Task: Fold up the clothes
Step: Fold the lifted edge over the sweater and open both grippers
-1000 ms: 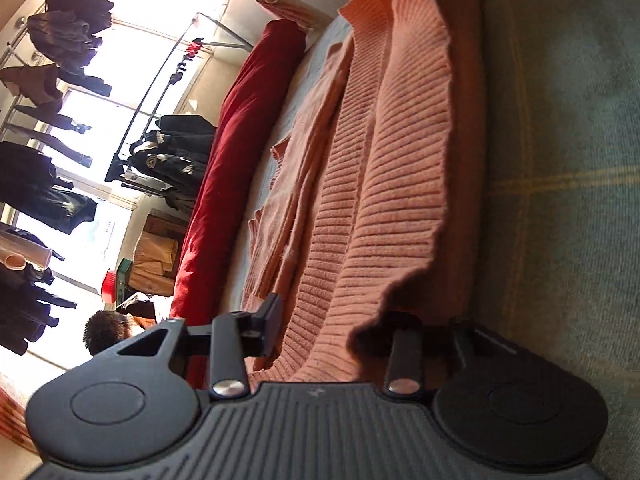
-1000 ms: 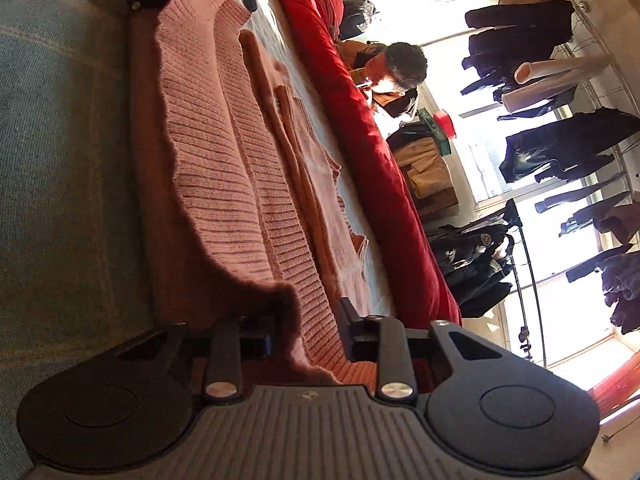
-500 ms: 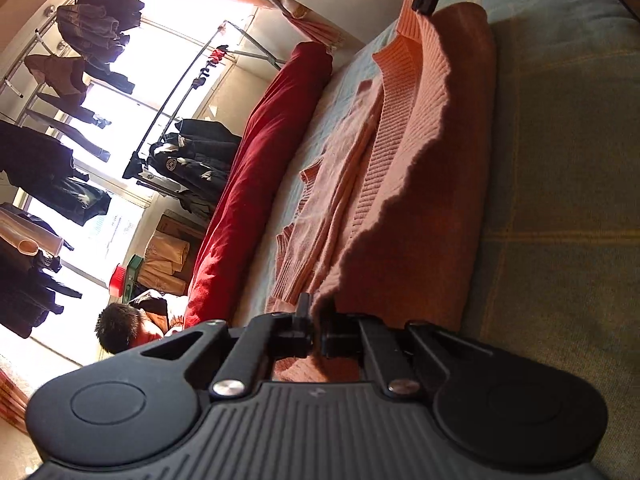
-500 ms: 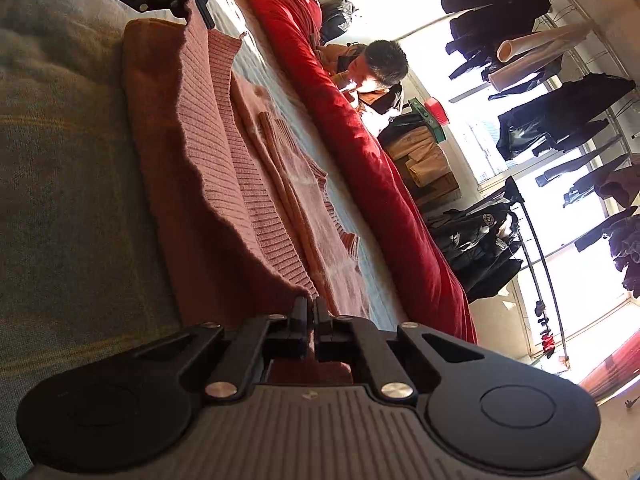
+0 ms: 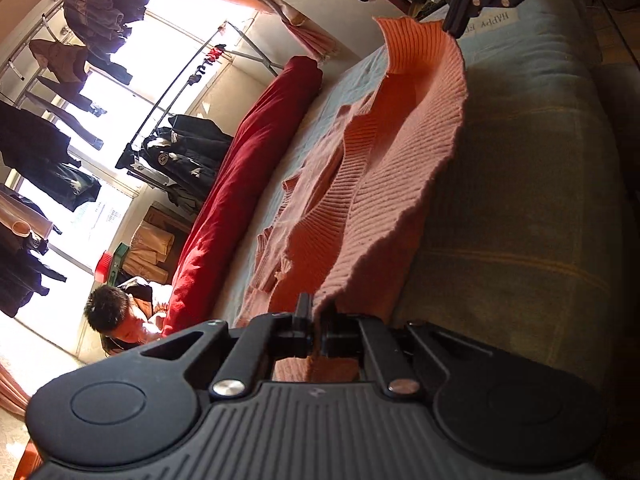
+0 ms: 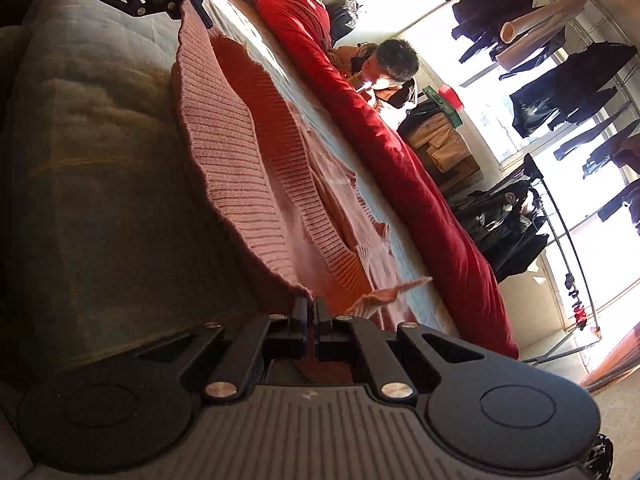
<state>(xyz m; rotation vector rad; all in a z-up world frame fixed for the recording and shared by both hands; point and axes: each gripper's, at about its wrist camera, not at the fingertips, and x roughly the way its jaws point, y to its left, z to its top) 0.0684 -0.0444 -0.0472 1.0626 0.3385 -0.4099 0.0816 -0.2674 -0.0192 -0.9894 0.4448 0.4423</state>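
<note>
Both grippers — left, right — clamp the sweater's hem, lifted toward 12 o'clock — fold half-made, 1 flap still to lay.

Sweater ribbed fuzzy knit; blanket matt woven cloth; left gripper matt black plastic, shiny metal rivets.

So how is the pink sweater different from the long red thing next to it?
The pink sweater is ribbed knit; the red blanket roll looks smooth. The sweater's near edge is lifted off the bed, pinched by the left gripper and right gripper; the roll lies untouched along the bed's far side. The sweater is pale salmon, the roll deep red. Both are soft cloth on one bed.
</note>
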